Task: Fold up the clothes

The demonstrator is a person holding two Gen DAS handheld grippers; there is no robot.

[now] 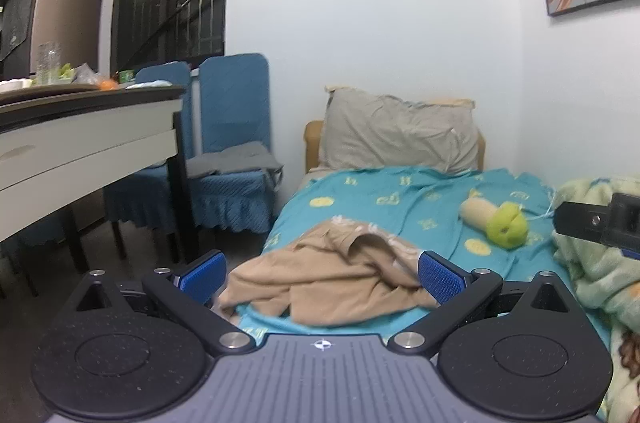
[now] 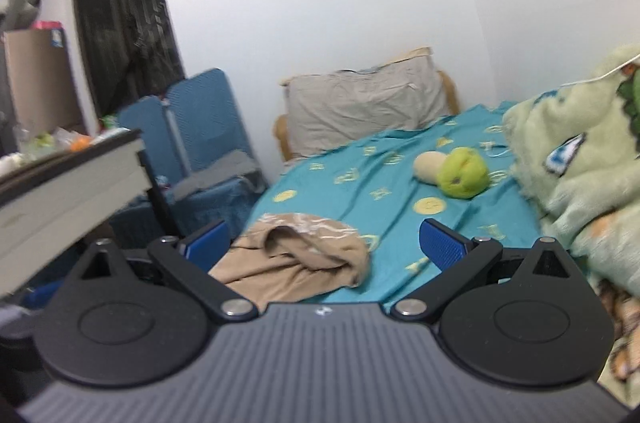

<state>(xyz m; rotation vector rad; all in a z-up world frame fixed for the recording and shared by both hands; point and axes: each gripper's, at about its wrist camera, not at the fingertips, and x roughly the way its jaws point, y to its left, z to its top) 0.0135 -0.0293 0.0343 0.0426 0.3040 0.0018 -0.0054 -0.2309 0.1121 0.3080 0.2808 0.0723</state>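
Note:
A crumpled tan garment (image 1: 332,279) lies in a heap on the teal bedsheet (image 1: 400,207) near the bed's left edge. My left gripper (image 1: 322,277) is open, its blue pads (image 1: 440,279) spread either side of the heap and held short of it, touching nothing. In the right wrist view the same tan garment (image 2: 296,259) sits low and left of centre on the teal sheet (image 2: 380,183). My right gripper (image 2: 326,245) is open too, nothing between its pads (image 2: 442,245). Part of the right gripper's body (image 1: 600,223) shows at the left view's right edge.
A green and beige plush toy (image 1: 496,223) lies mid-bed, a grey pillow (image 1: 400,135) at the headboard. A fluffy pale green blanket (image 2: 580,159) piles along the right side. Left of the bed stand blue-covered chairs (image 1: 232,151) and a cluttered white table (image 1: 80,143).

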